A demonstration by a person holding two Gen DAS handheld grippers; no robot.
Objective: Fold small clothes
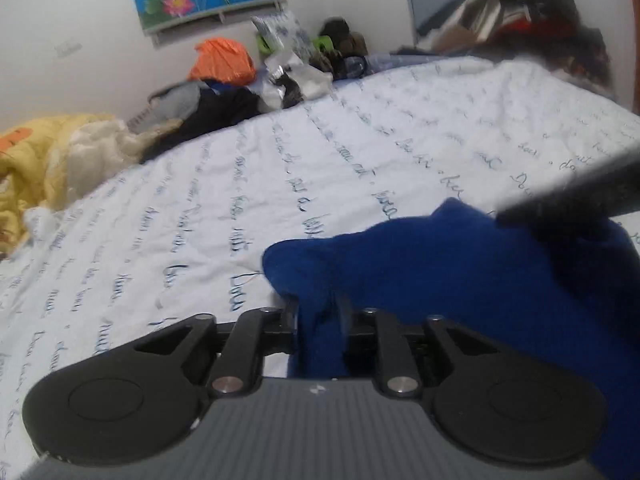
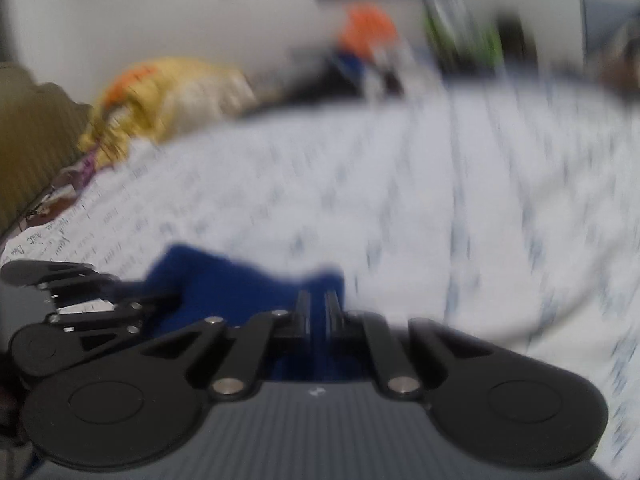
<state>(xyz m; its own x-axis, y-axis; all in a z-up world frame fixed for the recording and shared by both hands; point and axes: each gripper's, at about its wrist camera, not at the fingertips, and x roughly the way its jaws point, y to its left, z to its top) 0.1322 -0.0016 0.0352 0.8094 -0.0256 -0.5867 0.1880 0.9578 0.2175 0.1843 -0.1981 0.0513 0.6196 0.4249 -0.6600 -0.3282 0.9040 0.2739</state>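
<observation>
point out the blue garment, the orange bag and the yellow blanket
blue garment point(image 1: 420, 272), left wrist view, middle of the bunched fabric.
orange bag point(image 1: 224, 60), left wrist view, its crumpled front.
yellow blanket point(image 1: 36, 168), left wrist view, its folded top.

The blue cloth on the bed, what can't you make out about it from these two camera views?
- Blue fabric garment: its type and full shape. In the left wrist view it bunches over the left tool and is cut off by the right edge.
- Left tool's fingers: wrapped in the cloth.
- Right wrist view: motion blur smears the white script-printed bedsheet; the right tool covers the cloth's near part.
</observation>
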